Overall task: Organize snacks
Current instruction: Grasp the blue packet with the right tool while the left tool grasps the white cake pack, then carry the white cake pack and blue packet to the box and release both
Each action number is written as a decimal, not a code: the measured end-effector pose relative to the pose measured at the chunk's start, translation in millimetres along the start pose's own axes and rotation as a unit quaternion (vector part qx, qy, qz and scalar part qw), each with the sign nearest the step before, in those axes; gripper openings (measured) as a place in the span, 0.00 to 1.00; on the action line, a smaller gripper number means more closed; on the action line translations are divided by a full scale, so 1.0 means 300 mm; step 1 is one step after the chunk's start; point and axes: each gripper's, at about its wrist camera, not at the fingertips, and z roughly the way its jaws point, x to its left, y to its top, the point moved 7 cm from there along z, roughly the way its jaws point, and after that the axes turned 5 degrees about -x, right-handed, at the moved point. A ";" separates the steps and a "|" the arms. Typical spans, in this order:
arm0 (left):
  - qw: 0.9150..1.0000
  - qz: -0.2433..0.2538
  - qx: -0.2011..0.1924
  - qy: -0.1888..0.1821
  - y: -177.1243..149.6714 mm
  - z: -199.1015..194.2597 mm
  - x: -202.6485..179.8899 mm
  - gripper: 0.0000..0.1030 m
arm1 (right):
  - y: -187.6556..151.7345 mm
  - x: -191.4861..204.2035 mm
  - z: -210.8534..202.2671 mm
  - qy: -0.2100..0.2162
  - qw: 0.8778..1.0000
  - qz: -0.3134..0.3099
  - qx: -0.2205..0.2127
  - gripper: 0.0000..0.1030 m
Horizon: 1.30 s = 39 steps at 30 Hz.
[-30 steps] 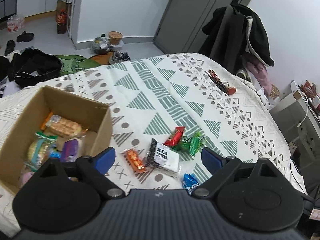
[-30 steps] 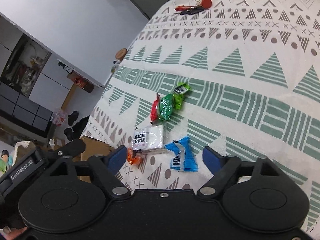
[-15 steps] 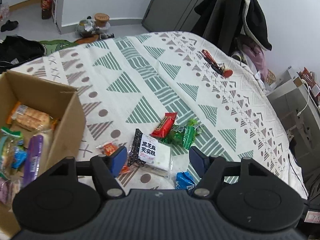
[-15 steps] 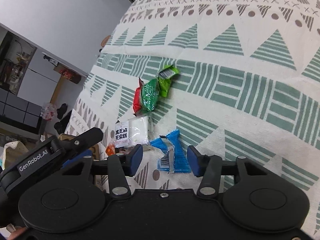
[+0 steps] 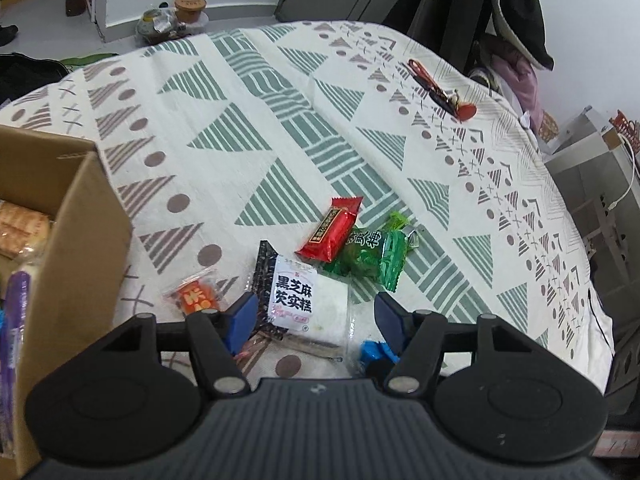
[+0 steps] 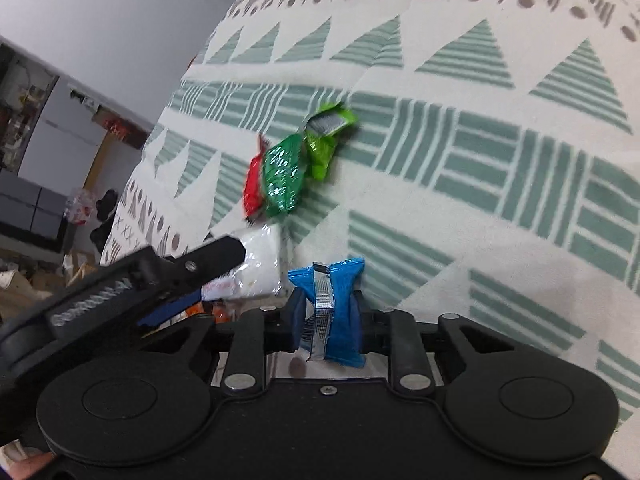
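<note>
The right gripper (image 6: 328, 312) has just been closing, and its blue pads now pinch the blue snack packet (image 6: 336, 304), which sits crumpled between them on the patterned bedspread (image 6: 480, 160). Over on the left, the left gripper (image 5: 316, 316) has also been narrowing its jaws; they straddle the white sesame cake packet (image 5: 308, 300) with the pads standing clear of the wrapper on both sides, so nothing is grasped there. Just left of that packet lies the small orange snack (image 5: 196, 296). Beyond it the red snack bar (image 5: 332, 230) touches the green plum candy packets (image 5: 372, 252). The cardboard box (image 5: 76, 248) stands at the left edge of the bed with several snacks already inside. Far up the bedspread lies a red key bunch (image 5: 444, 90).
</note>
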 end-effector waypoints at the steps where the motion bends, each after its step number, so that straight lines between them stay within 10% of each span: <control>1: 1.000 0.002 0.003 0.000 0.000 0.011 -0.002 0.62 | 0.007 -0.009 -0.005 -0.002 1.000 0.004 -0.004 0.21; 30: 0.985 0.151 0.015 0.084 -0.053 0.201 -0.085 0.78 | 0.049 -0.094 -0.037 -0.055 0.997 0.015 -0.046 0.23; 39: 0.985 0.154 0.020 0.074 -0.054 0.160 -0.107 0.54 | 0.050 -0.057 -0.077 -0.033 0.998 0.003 -0.061 0.23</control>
